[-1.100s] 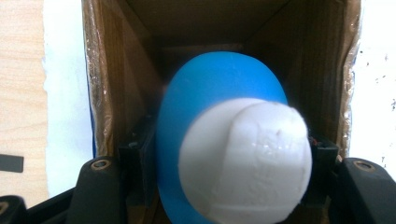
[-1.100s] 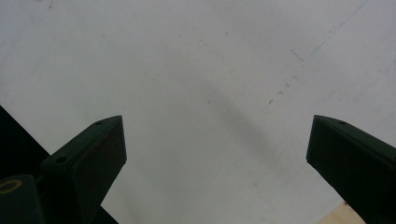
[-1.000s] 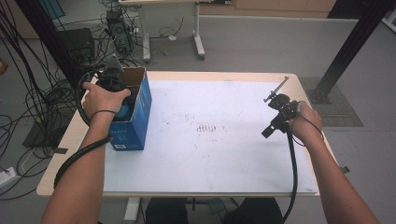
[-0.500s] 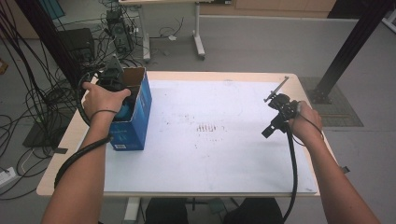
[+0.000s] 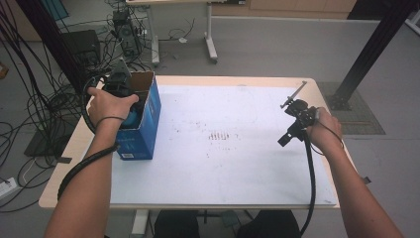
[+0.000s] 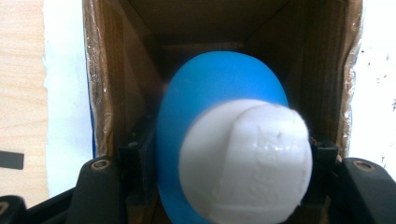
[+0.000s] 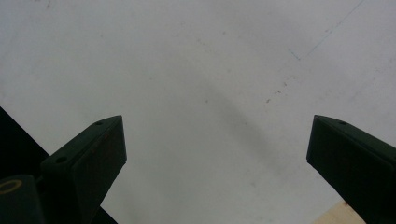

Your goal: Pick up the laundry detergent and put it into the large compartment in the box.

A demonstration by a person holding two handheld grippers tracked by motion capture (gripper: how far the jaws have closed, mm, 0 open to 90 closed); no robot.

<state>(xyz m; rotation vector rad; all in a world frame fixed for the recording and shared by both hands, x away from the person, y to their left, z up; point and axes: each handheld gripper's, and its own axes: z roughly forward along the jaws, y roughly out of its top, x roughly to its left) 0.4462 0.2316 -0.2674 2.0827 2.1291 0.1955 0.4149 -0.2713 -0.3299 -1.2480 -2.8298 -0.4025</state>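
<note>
Two forearms reach in from the near edge of a white-covered surface [image 5: 237, 163], each hand carrying a black two-jaw tool. On the person's right, the right tool [image 5: 292, 130] hovers low over the bare sheet near the right edge. In the right gripper view its jaws stand wide apart with nothing between them, and faint scuff marks show on the sheet beyond.

On the person's left, the left tool [image 5: 130, 110] is inside an open-topped cardboard box [image 5: 148, 116] with blue printed sides, which stands upright by the left edge. In the left gripper view the jaws are closed against both sides of a blue and white object [image 6: 233, 154], smooth and rounded, perhaps a toy or a small bottle with a white cap; what it is cannot be told. It sits inside the box, with brown cardboard walls close on either side.

Judging by its look, the object is light, hard plastic and somewhat slippery, so a grip across its widest blue part seems safest. The tight box leaves little room for the jaws.

Beyond the surface lie cables and a second desk's legs on a grey floor.
</note>
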